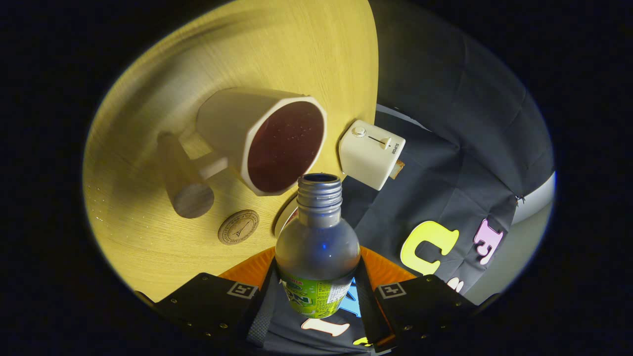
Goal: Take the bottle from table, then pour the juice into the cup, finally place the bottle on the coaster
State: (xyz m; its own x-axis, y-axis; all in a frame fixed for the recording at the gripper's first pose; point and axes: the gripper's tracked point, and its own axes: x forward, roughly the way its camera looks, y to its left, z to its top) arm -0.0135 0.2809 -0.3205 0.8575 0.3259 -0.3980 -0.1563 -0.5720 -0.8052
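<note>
A clear plastic bottle [317,247] with a green label and no cap sits between my fingers, and my gripper [316,296] is shut on its lower body. Its open neck [319,190] points at the rim of the cream cup [232,123] just ahead. The cup [232,123] holds dark liquid [284,148], and a handle with a round wooden end [190,198] sticks out of its side. The whole scene looks strongly tilted, with the table standing on edge. A small round wooden coaster [238,227] lies on the table beside the bottle's neck, nearer to me than the cup.
The yellow wooden table [277,49] ends in an edge just beyond the cup. A small white box with a knob and slider [371,153] stands by that edge. A white rim [286,217] peeks out behind the bottle's neck.
</note>
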